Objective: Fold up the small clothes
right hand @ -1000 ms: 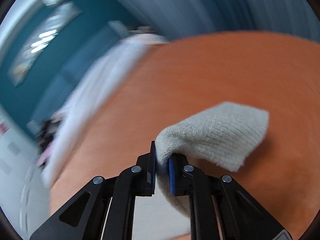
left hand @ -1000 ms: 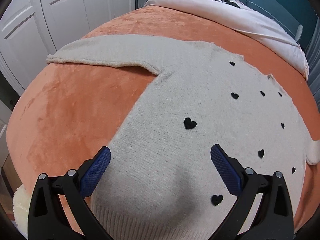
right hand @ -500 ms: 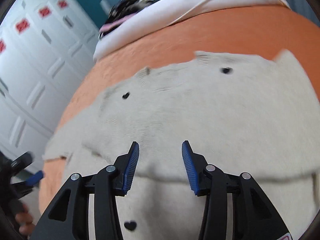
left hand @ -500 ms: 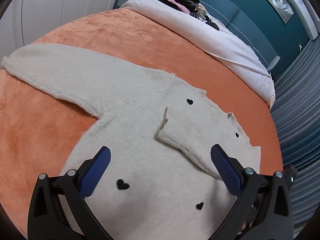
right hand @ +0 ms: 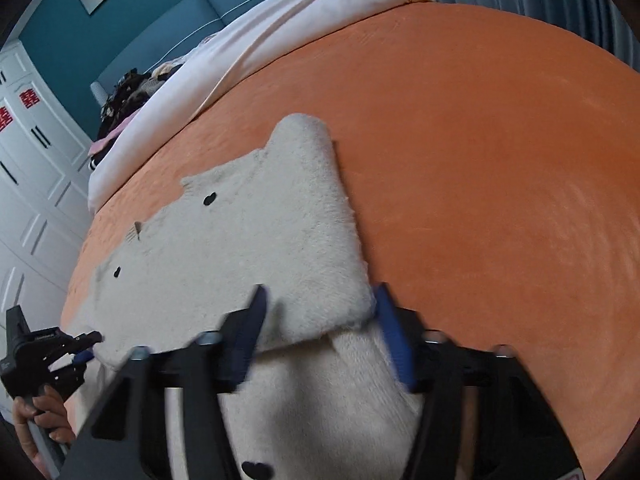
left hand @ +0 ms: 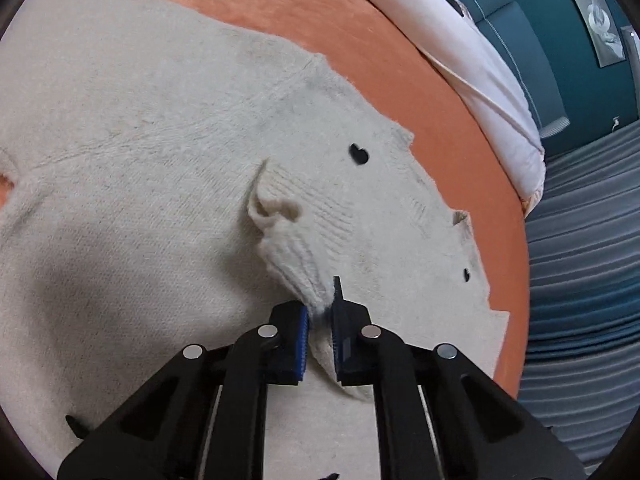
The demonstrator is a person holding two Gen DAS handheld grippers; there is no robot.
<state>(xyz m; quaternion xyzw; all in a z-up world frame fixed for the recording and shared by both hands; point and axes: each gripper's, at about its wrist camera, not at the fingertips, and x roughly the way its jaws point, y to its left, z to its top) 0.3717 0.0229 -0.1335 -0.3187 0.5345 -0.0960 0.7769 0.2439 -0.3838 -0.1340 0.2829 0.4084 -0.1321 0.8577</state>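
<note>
Low at centre of the left wrist view, the left gripper (left hand: 320,330) pinches the ribbed cuff (left hand: 298,256) of the cream knitted sweater with black hearts (left hand: 132,152), spread on the orange plush blanket (left hand: 404,64); the sleeve is best drawn flat across the body. At bottom of the right wrist view, the right gripper (right hand: 324,340) is closing around the folded edge (right hand: 320,320), pads not yet pressing; it should bite both layers squarely.

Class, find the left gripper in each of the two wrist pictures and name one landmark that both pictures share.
Left wrist view: the left gripper fills the bottom centre, shut on the ribbed cuff of the cream sweater.
Right wrist view: it sits small at the lower left edge, held by a hand.
Shared landmark: the white duvet beyond the orange blanket.
</note>
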